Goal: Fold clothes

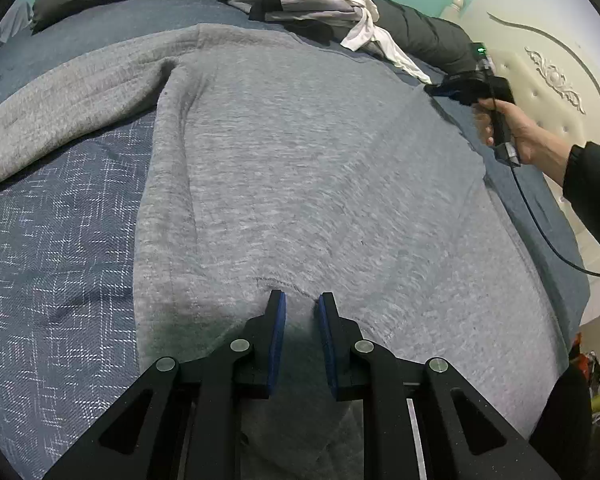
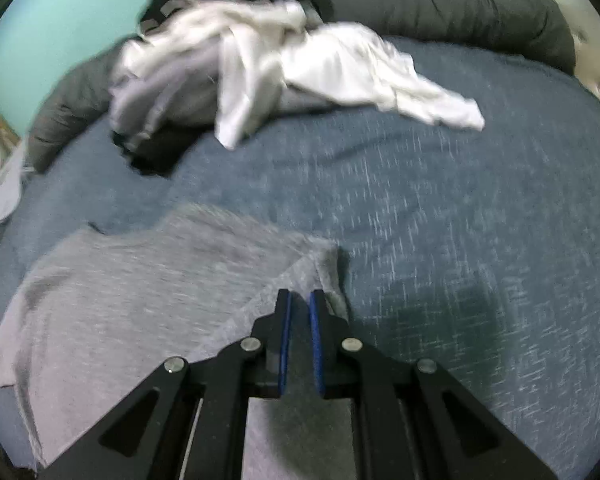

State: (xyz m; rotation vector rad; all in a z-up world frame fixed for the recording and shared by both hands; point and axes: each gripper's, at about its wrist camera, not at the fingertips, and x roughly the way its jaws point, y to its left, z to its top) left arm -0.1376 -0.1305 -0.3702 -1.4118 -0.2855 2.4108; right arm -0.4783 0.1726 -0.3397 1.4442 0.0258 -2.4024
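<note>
the big bed with the dark blue woven cover (image 1: 60, 260) lies under both tongs and fills most of each view. on it is the wide grey knit top (image 1: 300, 168), spread flat. it reaches from under the left tongs far ahead, and one sleeve lies out to the left of them.

past the top, far ahead of both tongs, a long dark grey puffy blanket roll (image 1: 420, 24) runs along the far edge of the bed. a messy heap of white, pale grey and black clothes (image 2: 260, 76) sits on it and spills onto the blue cover.

to the right of the left tongs stands the cream headboard with curly carved trim (image 1: 556, 80).

the left tongs (image 1: 300, 300) point down at the near edge of the grey top. the blue pads (image 1: 278, 344) stand a little apart with a bump of grey cloth pinched between them.

the right tongs (image 2: 300, 298) are at the far right corner of the top. they are nearly closed, with a fold of the grey cloth caught between them. this view is blurry. a bare hand with a black sleeve (image 1: 524, 132) holds them.
</note>
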